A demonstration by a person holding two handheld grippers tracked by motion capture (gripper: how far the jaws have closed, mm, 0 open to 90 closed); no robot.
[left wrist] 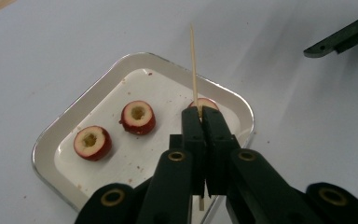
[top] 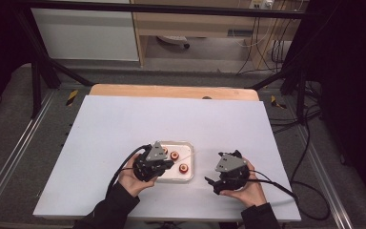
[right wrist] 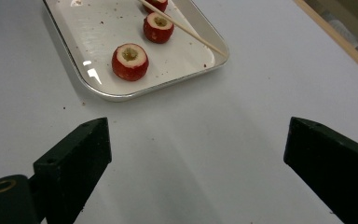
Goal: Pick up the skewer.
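Clamping skewer (left wrist: 193,65) in left gripper (left wrist: 200,114) jaws above tray (left wrist: 51,135) | right gripper (right wrist: 196,154) jaws apart, nothing between

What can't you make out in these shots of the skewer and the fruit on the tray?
- Left gripper view: the third fruit piece sits mostly behind the left gripper, which is shut on the skewer; whether it has a cored hole can't be told.
- Right gripper view: the far fruit piece is cut off by the top edge.
- High view: the skewer is too thin to trace on the tray.
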